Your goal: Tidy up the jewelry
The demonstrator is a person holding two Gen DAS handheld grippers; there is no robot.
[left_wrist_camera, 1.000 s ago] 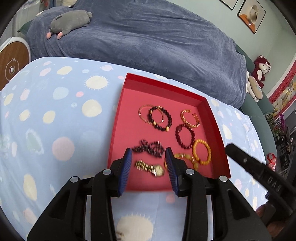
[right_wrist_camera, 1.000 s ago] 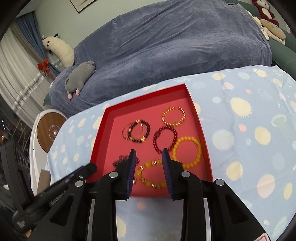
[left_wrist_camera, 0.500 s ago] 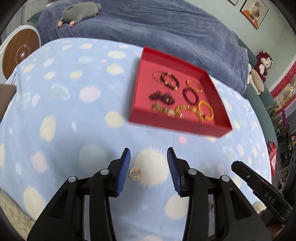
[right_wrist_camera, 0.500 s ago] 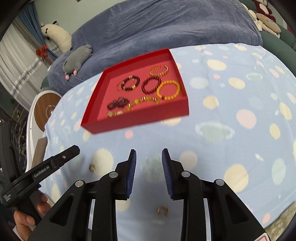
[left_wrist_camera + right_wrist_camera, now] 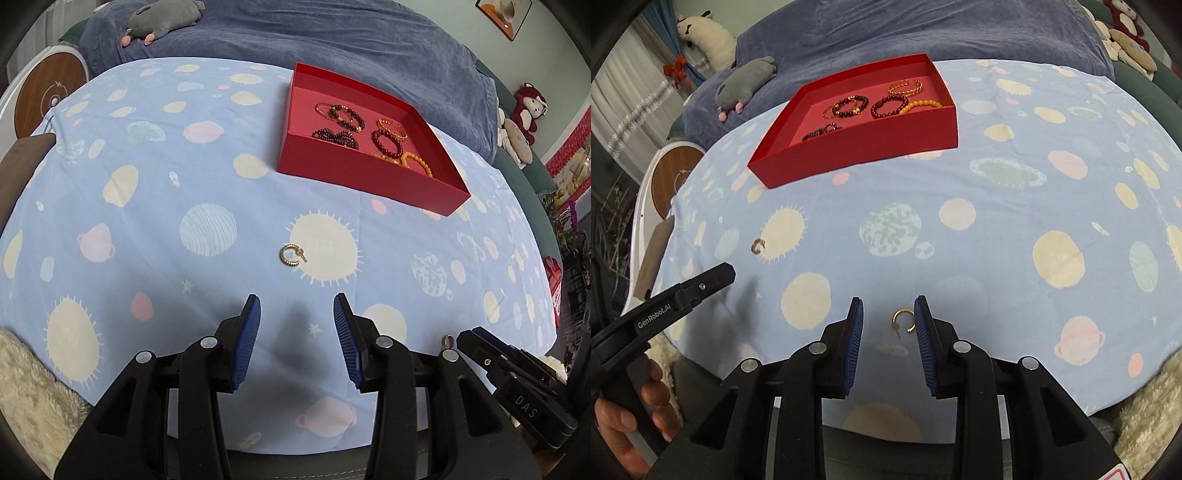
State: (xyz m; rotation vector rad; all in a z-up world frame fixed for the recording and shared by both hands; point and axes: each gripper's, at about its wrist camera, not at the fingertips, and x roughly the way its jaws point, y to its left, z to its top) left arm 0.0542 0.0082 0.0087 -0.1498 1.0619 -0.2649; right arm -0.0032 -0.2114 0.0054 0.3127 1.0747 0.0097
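A red tray (image 5: 354,173) holding several bead bracelets (image 5: 387,142) sits far on the blue planet-print cloth; it also shows in the right wrist view (image 5: 864,144). A small gold hoop earring (image 5: 291,254) lies on the cloth ahead of my open, empty left gripper (image 5: 297,314). A second gold hoop earring (image 5: 904,320) lies between the open fingertips of my right gripper (image 5: 889,317), near the right pad. The first earring also shows in the right wrist view (image 5: 759,245).
A blue blanket with a grey plush toy (image 5: 162,20) lies behind the table. A round white-and-wood device (image 5: 48,96) stands at the left. Fluffy cream rug (image 5: 33,402) lies below the table's front edge. Plush toys (image 5: 524,110) sit at the right.
Both grippers have pulled back from over the red tray toward the table's front edge. The tray is now far ahead and the two loose earrings have come into view.
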